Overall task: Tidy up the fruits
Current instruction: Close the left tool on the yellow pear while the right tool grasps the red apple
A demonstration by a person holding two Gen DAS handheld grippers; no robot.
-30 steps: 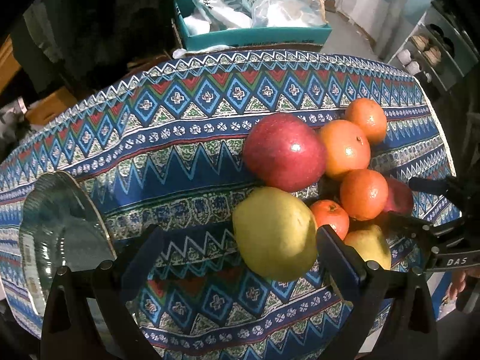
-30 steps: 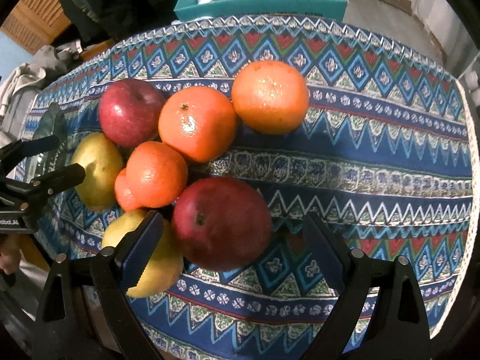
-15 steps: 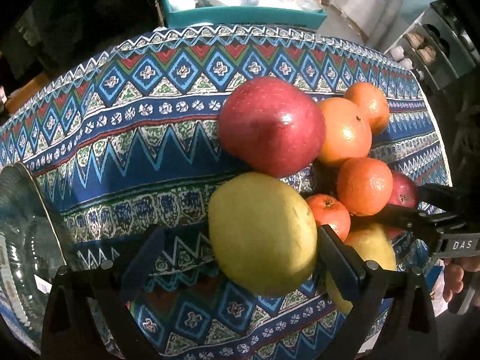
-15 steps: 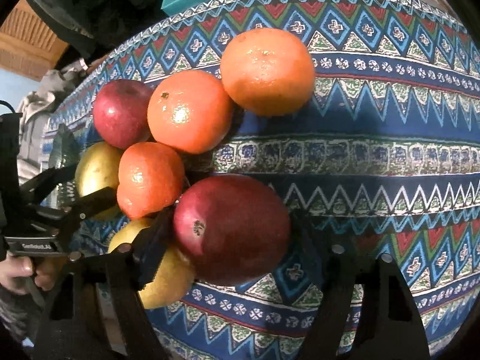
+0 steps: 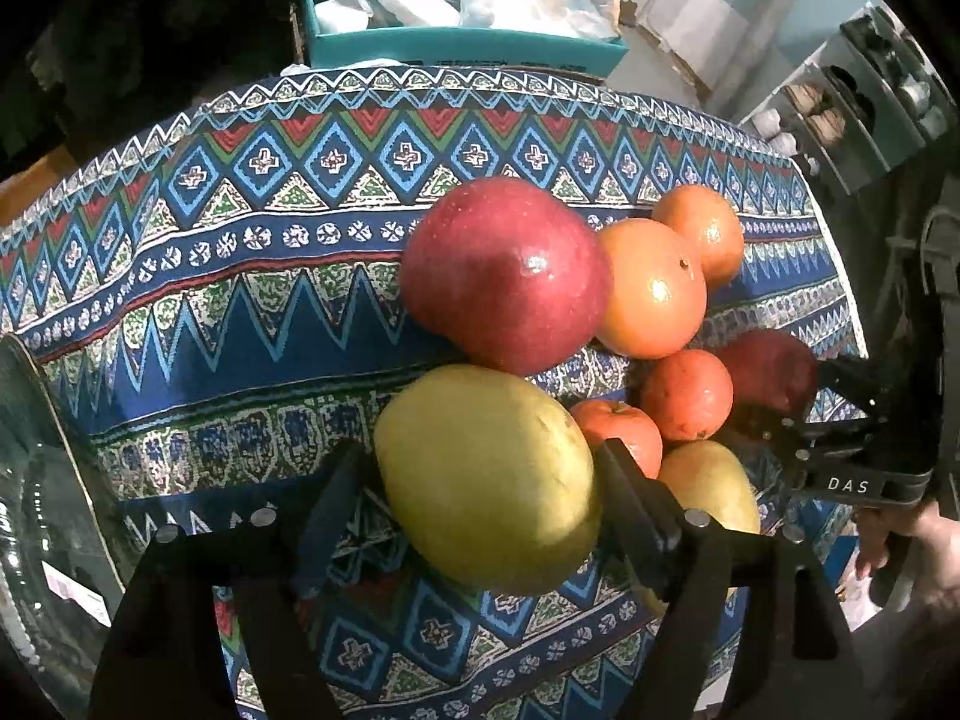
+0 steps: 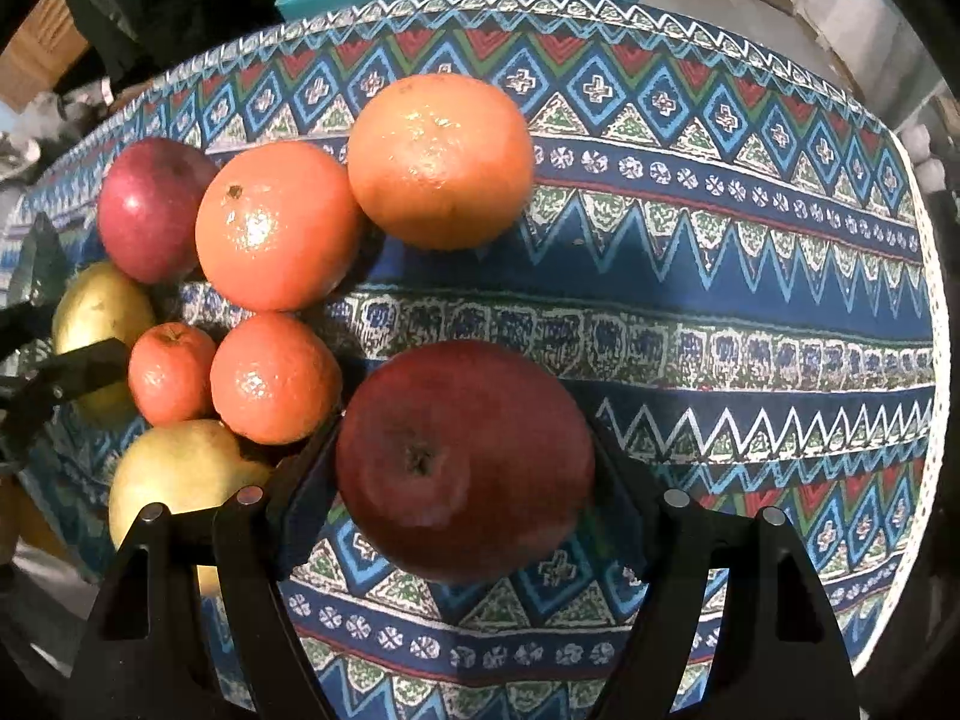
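Fruit lies in a cluster on a patterned tablecloth (image 5: 240, 276). My left gripper (image 5: 480, 486) is shut on a yellow-green pear (image 5: 486, 480), its fingers touching both sides. My right gripper (image 6: 465, 468) is shut on a dark red apple (image 6: 462, 456). That apple and gripper also show in the left wrist view (image 5: 774, 369). Between them lie a second red apple (image 5: 504, 270), two big oranges (image 6: 276, 222) (image 6: 441, 159), two small mandarins (image 6: 273, 378) (image 6: 171, 372) and another pear (image 6: 180, 474).
A glass plate (image 5: 36, 516) sits at the left edge of the table. A teal box (image 5: 462, 42) with plastic bags stands behind the table. Shelves (image 5: 864, 96) stand at the far right. The tablecloth's right edge (image 6: 936, 360) drops off.
Both grippers moved forward around their fruit and closed: the left on the pear, the right on the dark red apple.
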